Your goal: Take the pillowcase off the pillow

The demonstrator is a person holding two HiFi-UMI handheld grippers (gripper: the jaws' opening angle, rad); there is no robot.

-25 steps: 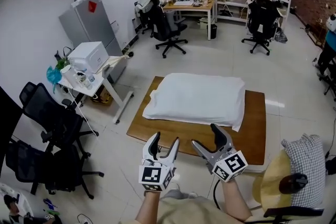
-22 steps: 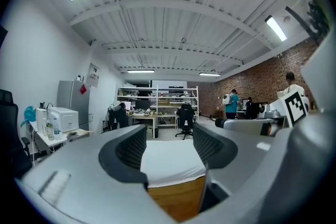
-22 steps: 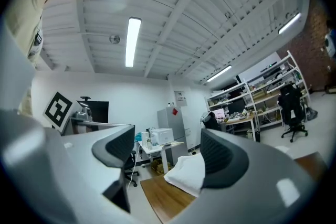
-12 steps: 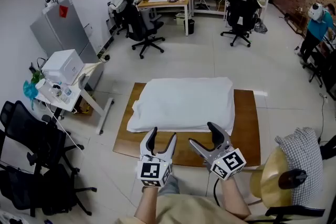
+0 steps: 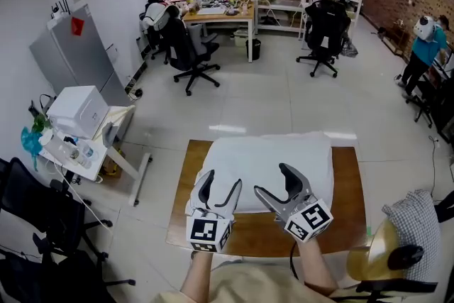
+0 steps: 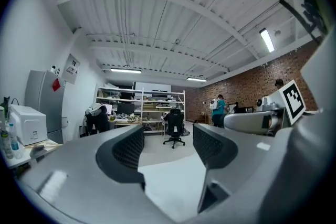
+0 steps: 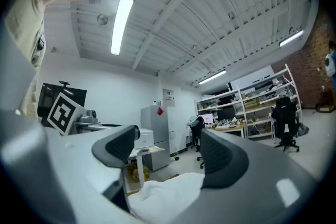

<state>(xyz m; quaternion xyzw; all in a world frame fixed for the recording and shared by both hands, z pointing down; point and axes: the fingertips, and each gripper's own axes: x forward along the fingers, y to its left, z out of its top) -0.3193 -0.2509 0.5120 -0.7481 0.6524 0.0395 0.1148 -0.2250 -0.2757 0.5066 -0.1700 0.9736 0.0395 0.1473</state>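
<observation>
A white pillow in its white pillowcase (image 5: 262, 160) lies flat on a low wooden table (image 5: 347, 216), filling most of its top. My left gripper (image 5: 221, 184) hovers over the pillow's near left part, jaws apart with nothing between them. My right gripper (image 5: 275, 179) is held beside it over the near middle, also open and empty. In the left gripper view the pillowcase (image 6: 173, 181) shows below the open left gripper (image 6: 167, 147). The right gripper view has the pillow's left corner (image 7: 163, 191) beneath the open right gripper (image 7: 169, 152).
A white side table with a printer (image 5: 76, 111) stands left of the wooden table. Black office chairs (image 5: 42, 206) sit at the near left. A chair with a checked cushion (image 5: 415, 223) is at the near right. Desks, shelves and seated people (image 5: 167, 18) fill the far end.
The view has moved forward and closer to the table. Both grippers now hang over the pillow's near edge instead of short of the table. Their jaws have stayed apart.
</observation>
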